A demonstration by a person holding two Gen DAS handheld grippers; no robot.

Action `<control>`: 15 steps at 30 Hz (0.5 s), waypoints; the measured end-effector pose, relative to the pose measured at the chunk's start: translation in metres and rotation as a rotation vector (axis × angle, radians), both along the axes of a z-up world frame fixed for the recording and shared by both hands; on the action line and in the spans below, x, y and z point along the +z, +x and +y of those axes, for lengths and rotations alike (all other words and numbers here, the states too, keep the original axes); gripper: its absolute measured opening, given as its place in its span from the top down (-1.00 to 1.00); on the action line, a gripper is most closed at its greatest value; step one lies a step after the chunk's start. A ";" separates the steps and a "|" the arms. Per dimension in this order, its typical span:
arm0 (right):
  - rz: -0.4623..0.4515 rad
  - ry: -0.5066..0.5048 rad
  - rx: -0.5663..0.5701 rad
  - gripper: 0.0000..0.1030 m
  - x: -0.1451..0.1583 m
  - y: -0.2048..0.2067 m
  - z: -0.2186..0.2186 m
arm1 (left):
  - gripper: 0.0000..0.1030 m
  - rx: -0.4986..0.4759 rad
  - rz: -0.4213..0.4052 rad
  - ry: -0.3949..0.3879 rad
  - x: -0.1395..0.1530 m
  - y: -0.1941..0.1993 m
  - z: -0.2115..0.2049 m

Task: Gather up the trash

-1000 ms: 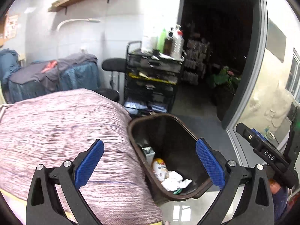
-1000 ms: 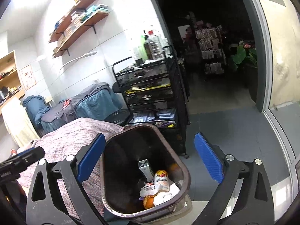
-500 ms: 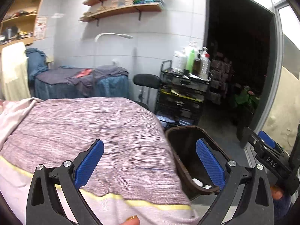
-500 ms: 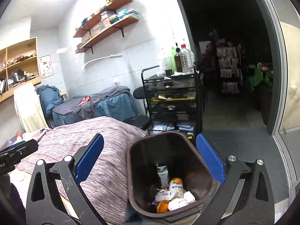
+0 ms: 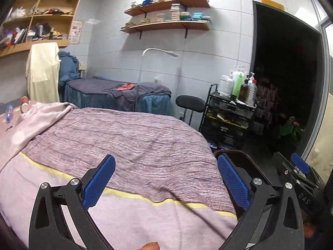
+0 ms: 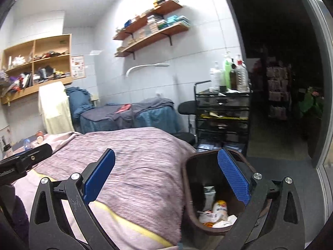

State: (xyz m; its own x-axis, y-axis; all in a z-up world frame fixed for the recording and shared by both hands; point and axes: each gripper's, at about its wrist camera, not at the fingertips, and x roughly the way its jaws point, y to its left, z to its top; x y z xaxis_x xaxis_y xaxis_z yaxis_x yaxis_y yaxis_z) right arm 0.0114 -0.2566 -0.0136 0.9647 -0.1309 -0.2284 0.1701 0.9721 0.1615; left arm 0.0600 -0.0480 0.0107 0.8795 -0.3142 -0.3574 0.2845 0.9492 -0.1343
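Note:
A dark brown trash bin [image 6: 188, 189] stands on the floor at the end of a bed [image 6: 141, 162] with a purple striped cover. Inside lie wrappers, a carton and a small bottle [image 6: 219, 207]. My right gripper [image 6: 165, 181] is open and empty, above the bed's corner and the bin. My left gripper [image 5: 166, 182] is open and empty over the bed [image 5: 135, 145]; the bin's rim [image 5: 247, 158] shows behind its right finger. A plastic bottle [image 5: 8, 112] and cups [image 5: 24, 106] lie at the bed's far left end; they also show in the right wrist view [image 6: 27, 142].
A black wire trolley [image 6: 222, 114] with bottles on top stands past the bin, next to a black stool [image 5: 190, 104]. A second bed with blue covers [image 5: 116, 95] is against the wall. A dark doorway [image 6: 281, 73] opens at the right. Shelves hang on the wall.
Both grippers have swung left and tilted up, away from the bin toward the bed. The bin has slid to the right edge of both views. Both stay open and empty.

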 end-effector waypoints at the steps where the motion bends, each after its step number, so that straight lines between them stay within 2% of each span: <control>1: -0.003 -0.005 0.009 -0.89 0.000 -0.001 0.005 | -0.88 0.016 -0.004 -0.003 0.000 -0.002 0.006; 7: -0.005 -0.017 0.055 -0.89 -0.002 -0.008 0.032 | -0.88 0.092 -0.012 0.006 -0.008 -0.014 0.026; 12: -0.020 -0.062 0.107 -0.89 -0.002 -0.015 0.056 | -0.88 0.143 -0.046 0.046 -0.013 -0.024 0.035; 15: -0.025 -0.078 0.117 -0.89 -0.003 -0.017 0.065 | -0.88 0.151 -0.054 0.057 -0.014 -0.026 0.039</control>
